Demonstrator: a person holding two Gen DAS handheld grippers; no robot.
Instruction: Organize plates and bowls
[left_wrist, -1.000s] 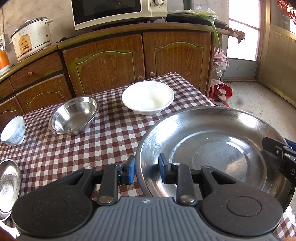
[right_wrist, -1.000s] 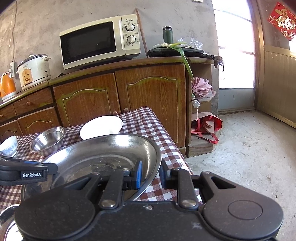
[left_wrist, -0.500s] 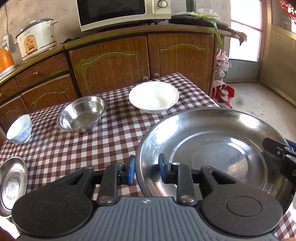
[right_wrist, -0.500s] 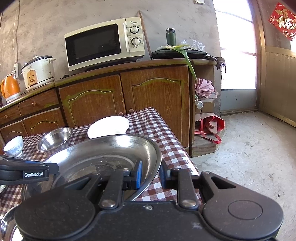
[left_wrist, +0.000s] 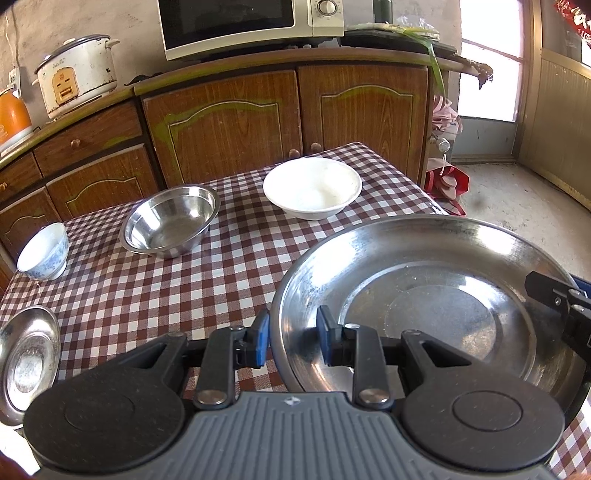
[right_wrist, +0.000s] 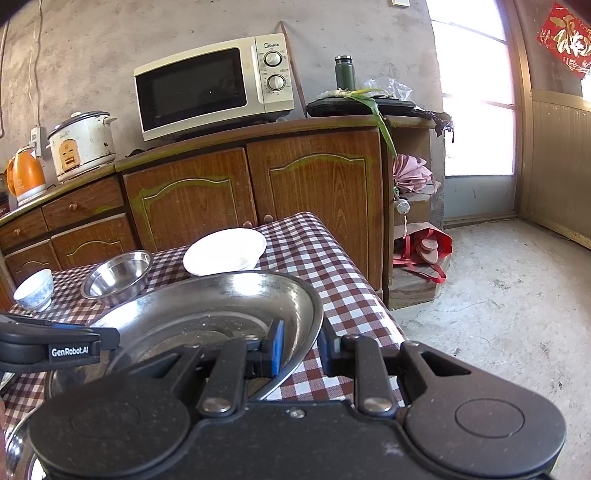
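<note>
Over the table's (left_wrist: 236, 258) near right corner, I hold the plate (left_wrist: 424, 295) by opposite rims: left tongs (left_wrist: 291, 338) and right tongs (right_wrist: 300, 347) both clamped on it; bowls (left_wrist: 173, 227) lie far left.

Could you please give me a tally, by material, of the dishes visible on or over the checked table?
Stainless steel: 3, namely the large steel plate gripped by both tools, the steel bowl and the small steel plate.
White, no pattern: 1, the white bowl.
Blue-and-white patterned: 1, the small cup-shaped bowl.
Total: 5
</note>
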